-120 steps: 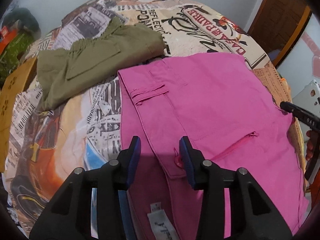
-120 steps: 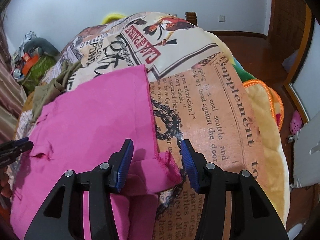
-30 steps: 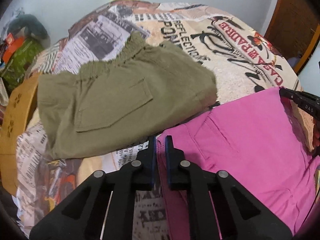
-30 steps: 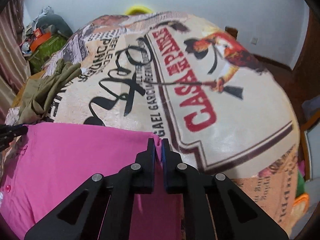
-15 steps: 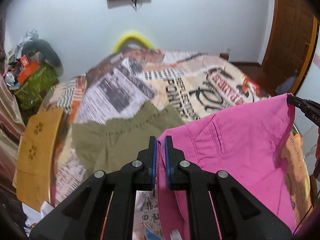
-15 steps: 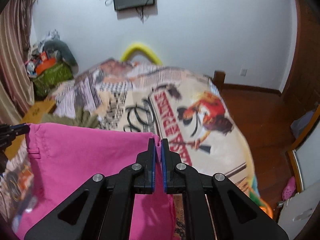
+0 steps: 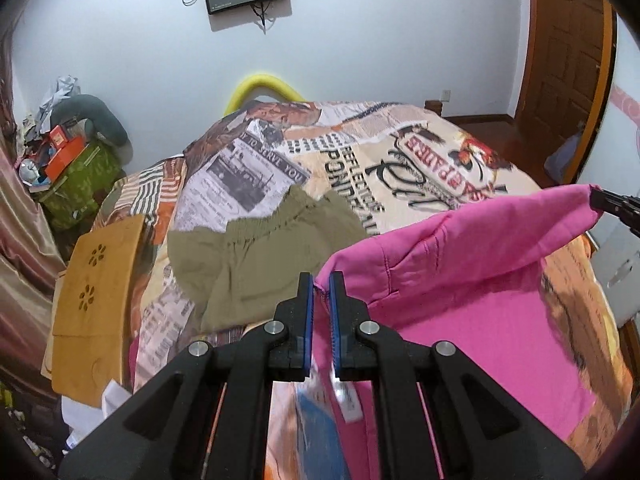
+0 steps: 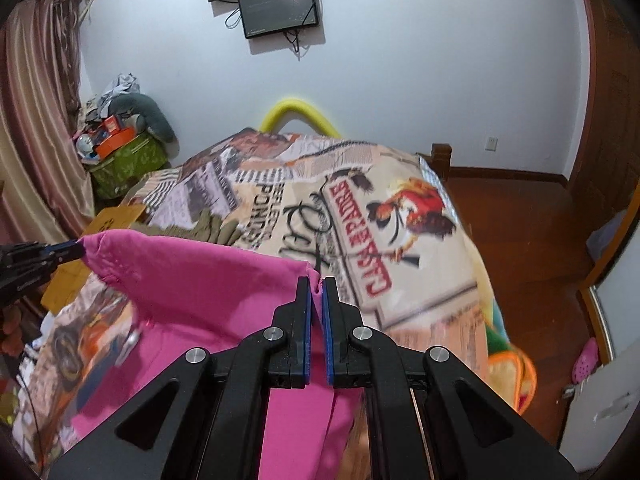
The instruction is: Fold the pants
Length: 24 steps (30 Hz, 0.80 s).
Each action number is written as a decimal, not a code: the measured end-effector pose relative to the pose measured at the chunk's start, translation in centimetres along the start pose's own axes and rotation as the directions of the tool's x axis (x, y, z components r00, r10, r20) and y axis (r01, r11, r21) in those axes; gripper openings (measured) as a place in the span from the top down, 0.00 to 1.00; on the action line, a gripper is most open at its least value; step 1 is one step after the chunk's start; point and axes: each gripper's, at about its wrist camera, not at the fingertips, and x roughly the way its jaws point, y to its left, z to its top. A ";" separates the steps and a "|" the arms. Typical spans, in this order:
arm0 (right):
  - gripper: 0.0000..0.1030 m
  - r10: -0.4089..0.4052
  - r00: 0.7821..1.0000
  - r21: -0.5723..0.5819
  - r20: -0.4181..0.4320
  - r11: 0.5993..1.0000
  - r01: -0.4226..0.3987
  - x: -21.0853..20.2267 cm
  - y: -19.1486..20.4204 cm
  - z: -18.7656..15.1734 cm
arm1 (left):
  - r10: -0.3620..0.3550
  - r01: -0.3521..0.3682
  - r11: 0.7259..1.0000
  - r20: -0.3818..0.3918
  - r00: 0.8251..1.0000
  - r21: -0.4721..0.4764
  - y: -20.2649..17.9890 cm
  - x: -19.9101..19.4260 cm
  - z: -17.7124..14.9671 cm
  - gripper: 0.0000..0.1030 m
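The pink pants [image 7: 472,248] are being held above the printed bedspread [image 7: 400,152], one edge pinched in the closed left gripper [image 7: 319,292] at 6 o'clock, the other being clamped in the right gripper [image 8: 316,292]; olive shorts [image 7: 256,256] are lying beyond at 11 o'clock.

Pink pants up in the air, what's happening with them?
A person is folding the pink pants on a bed with a newspaper-print blanket. The left gripper is shut on one corner and the right gripper is shut on the other, so the top edge hangs stretched between them above the bed while the rest lies on the blanket. A pair of olive green pants lies already folded farther back.
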 end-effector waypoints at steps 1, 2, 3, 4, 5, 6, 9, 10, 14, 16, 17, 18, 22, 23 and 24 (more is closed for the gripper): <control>0.96 0.001 1.000 -0.001 -0.006 1.000 -0.001 -0.2 0.1 -0.3 | 0.000 0.000 1.000 -0.008 1.000 0.002 -0.1 -0.1 -0.7 0.93; 0.96 0.002 1.000 -0.006 -0.014 1.000 -0.002 -0.6 0.3 -0.9 | -0.001 0.001 1.000 -0.013 1.000 0.004 -0.2 -0.3 -1.2 0.93; 0.96 0.006 1.000 -0.010 -0.020 1.000 -0.006 -1.0 0.5 -1.6 | -0.001 0.001 1.000 -0.019 1.000 0.007 -0.3 -0.5 -1.9 0.93; 0.96 0.008 1.000 -0.013 -0.025 1.000 -0.008 -1.3 0.7 -2.0 | 0.000 0.000 1.000 -0.023 1.000 0.011 -0.5 -0.8 -2.7 0.93; 0.96 0.007 1.000 -0.021 -0.029 1.000 -0.008 -1.6 0.9 -2.6 | 0.001 0.000 1.000 -0.024 1.000 0.015 -0.6 -1.1 -3.3 0.93; 0.96 0.006 0.999 -0.033 -0.034 0.999 -0.007 -2.0 1.2 -3.3 | 0.002 -0.001 1.000 -0.024 1.000 0.023 -0.8 -1.4 -4.0 0.93; 0.96 0.002 0.999 -0.062 -0.048 0.998 -0.005 -3.0 2.0 -5.1 | -0.004 0.005 0.999 -0.028 1.000 0.039 -1.3 -2.3 -6.0 0.93; 0.96 -0.001 0.999 -0.072 -0.054 0.997 -0.003 -3.2 2.3 -5.7 | -0.003 0.005 0.999 -0.033 0.999 0.046 -1.6 -2.6 -6.8 0.93; 0.96 0.002 0.997 -0.075 -0.076 0.997 -0.008 -4.1 3.0 -8.0 | -0.004 0.007 0.998 -0.056 0.998 0.062 -2.4 -3.1 -9.2 0.93; 0.96 0.017 0.996 -0.055 -0.092 0.998 -0.022 -4.2 3.0 -9.0 | -0.006 0.011 0.997 -0.069 0.998 0.074 -2.8 -3.1 -10.3 0.93; 0.96 0.021 0.995 -0.048 -0.097 0.999 -0.025 -4.2 3.0 -9.5 | -0.006 0.012 0.997 -0.076 0.997 0.079 -3.1 -3.1 -11.0 0.93; 0.96 0.022 0.994 -0.040 -0.108 0.999 -0.026 -4.2 2.9 -10.1 | -0.006 0.013 0.996 -0.084 0.996 0.083 -3.2 -3.1 -11.8 0.93; 0.96 0.014 0.991 -0.010 -0.136 1.000 -0.015 -4.3 2.7 -12.4 | -0.004 0.015 0.995 -0.114 0.993 0.095 -3.6 -2.9 -14.3 0.93; 0.96 0.009 0.989 -0.005 -0.148 1.000 -0.010 -4.2 2.6 -12.9 | -0.005 0.017 0.995 -0.122 0.992 0.095 -3.6 -2.9 -14.7 0.93; 0.96 0.002 0.987 -0.005 -0.164 1.000 -0.003 -4.0 2.4 -13.6 | -0.008 0.021 0.996 -0.132 0.991 0.092 -3.6 -2.8 -15.3 0.93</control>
